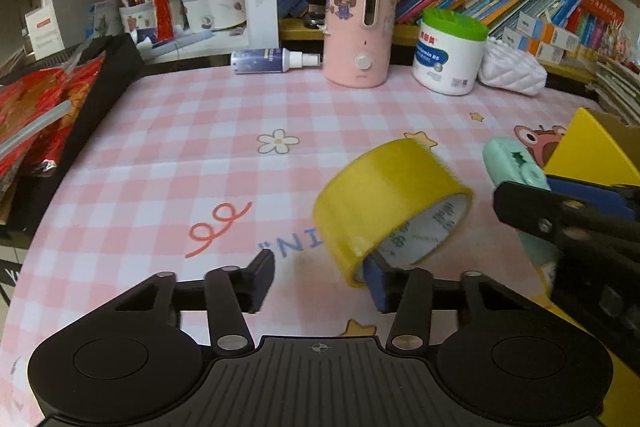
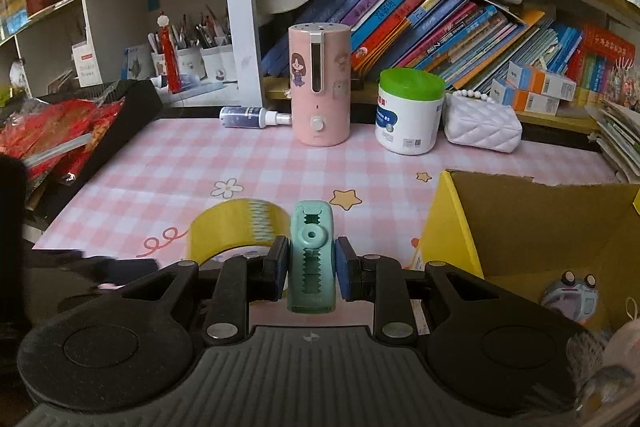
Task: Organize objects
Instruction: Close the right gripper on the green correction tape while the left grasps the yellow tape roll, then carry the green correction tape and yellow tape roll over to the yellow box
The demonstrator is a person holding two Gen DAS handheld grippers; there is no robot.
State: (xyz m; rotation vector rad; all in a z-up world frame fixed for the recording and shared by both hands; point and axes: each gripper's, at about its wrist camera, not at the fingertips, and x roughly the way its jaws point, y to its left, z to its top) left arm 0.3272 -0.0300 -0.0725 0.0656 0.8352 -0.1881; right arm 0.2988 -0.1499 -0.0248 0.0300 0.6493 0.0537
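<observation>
Green correction tape clamped in right hand-held gripper, ready for yellow box; left hand-held gripper half-open, one finger hooking tape roll.

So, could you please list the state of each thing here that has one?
Right gripper: shut on the green correction tape.
Left gripper: open, one finger inside the tilted yellow tape roll.
Cardboard box: open.
White jar: lidded, upright.
Spray bottle: lying down.

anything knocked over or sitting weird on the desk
Yes: the spray bottle lies on its side at the back, left of the upright pink humidifier. The yellow tape roll is tipped up on the left gripper's right finger.
</observation>
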